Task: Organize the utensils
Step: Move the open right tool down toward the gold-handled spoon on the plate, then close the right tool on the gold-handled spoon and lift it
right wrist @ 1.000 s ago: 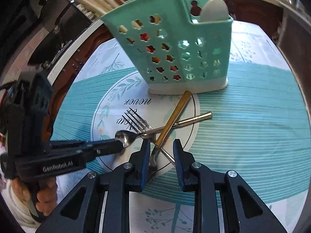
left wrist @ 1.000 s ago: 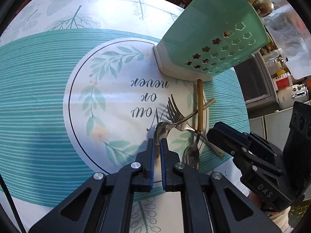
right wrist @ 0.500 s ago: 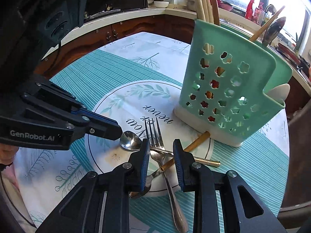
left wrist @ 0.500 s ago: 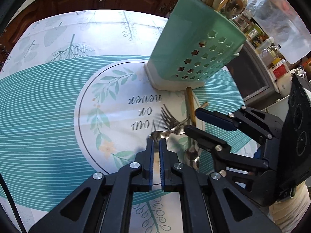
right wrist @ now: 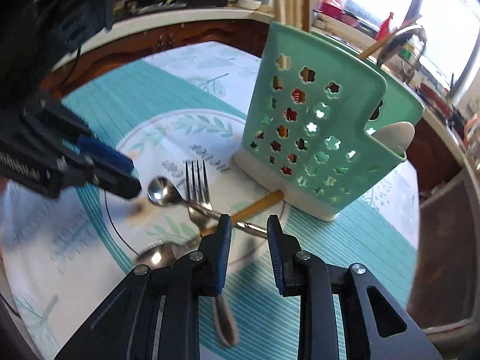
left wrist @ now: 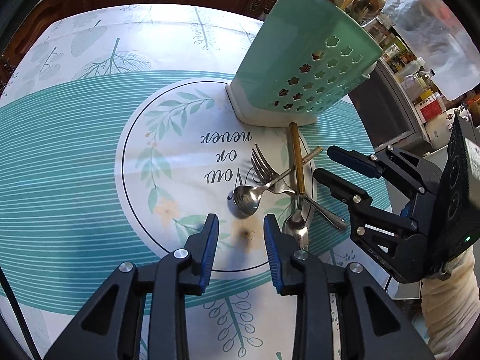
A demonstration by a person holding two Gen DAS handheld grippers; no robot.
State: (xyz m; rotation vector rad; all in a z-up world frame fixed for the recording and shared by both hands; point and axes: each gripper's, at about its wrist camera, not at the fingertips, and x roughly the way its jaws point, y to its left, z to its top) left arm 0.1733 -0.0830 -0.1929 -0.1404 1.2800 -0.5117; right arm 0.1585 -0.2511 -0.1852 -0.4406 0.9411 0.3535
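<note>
Crossed fork [left wrist: 264, 166] and spoons [left wrist: 246, 199] lie beside the caddy [left wrist: 303, 69]; left tongs [left wrist: 240, 234] are opening, empty; right tongs [right wrist: 249, 234] are parted, empty, both angled down.

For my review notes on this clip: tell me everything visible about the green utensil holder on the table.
The green utensil holder is mint-coloured plastic on a white base, with flower-shaped holes punched through its walls. It stands upright on the patterned tablecloth, at the far edge of the round printed design. It has a tall back section and a lower front pocket. Pale sticks, probably chopsticks, a wooden handle and a metal ladle-like utensil rise from the tall part; a white spoon sits in the pocket. The end of the gold-handled utensil lies against its base.
</note>
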